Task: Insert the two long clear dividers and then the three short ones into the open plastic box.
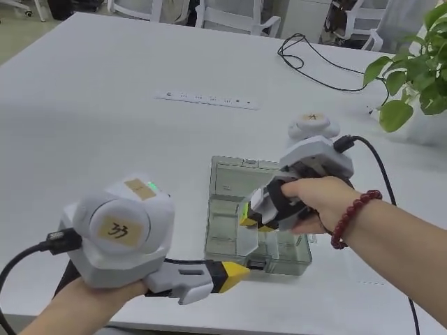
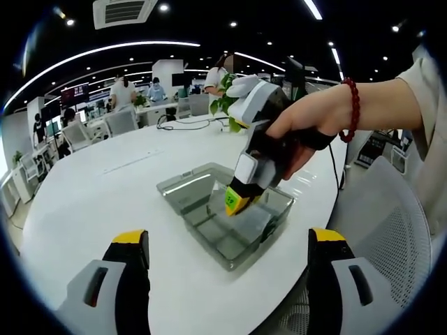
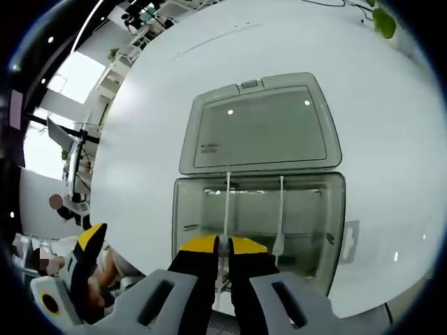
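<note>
The left tongs (image 1: 233, 273) are hanging wide open just above the white counter (image 1: 105, 105), close by the near end of the clear rectangular plastic box (image 1: 283, 263). In the left gripper view the two yellow-tipped jaws are standing far apart with nothing between them. They are pointing across the counter at the box (image 2: 174, 187).

The right tongs (image 1: 250, 218) are reaching down into the box, held by a hand (image 1: 323, 202) wearing a red bead bracelet (image 1: 353, 216). In the right gripper view the right tongs (image 3: 222, 244) are pinching a thin long clear divider (image 3: 227, 199), jaws closed on its near end. That divider is standing on edge and running lengthwise through the box, with its far end at the wall on the hinge side. A second long clear divider (image 3: 281, 209) is standing parallel to it and well apart from it, to its right in that view. The hinged clear lid (image 3: 258, 125) is lying open and flat on the counter beyond the box.

Farther off on the counter a white power strip (image 1: 206, 100) is lying, and a black cable (image 1: 314, 66) is looping towards a green leafy plant (image 1: 419, 70).
</note>
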The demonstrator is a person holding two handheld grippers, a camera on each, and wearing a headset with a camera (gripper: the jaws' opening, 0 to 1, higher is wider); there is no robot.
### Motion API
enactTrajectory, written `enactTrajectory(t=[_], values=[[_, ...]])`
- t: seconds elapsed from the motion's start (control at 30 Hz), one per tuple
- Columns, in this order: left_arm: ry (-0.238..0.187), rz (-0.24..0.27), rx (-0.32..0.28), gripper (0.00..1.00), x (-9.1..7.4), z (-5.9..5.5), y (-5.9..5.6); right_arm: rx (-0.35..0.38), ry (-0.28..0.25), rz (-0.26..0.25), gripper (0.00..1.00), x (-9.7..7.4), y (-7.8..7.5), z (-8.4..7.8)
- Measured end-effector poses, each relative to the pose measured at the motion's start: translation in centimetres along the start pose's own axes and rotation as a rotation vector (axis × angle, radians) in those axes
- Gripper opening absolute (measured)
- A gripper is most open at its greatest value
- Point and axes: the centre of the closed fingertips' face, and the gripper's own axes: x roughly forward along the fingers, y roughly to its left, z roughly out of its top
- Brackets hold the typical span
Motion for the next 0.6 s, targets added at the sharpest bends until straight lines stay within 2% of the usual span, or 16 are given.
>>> enactTrajectory(t=[0.2, 0.4, 0.6], values=[[-0.006, -0.002, -0.002, 0.96, 0.12, 0.15, -0.06, -0.047, 0.034, -0.026, 0.07, 0.00, -0.05, 0.14], [-0.004, -0.001, -0.001, 0.96, 0.11, 0.15, -0.03, -0.150, 0.079, -0.084, 0.07, 0.34, -0.07, 0.43], [-0.012, 0.002, -0.003, 0.96, 0.02, 0.27, 0.08, -0.259, 0.096, -0.147, 0.07, 0.78, 0.08, 0.70]])
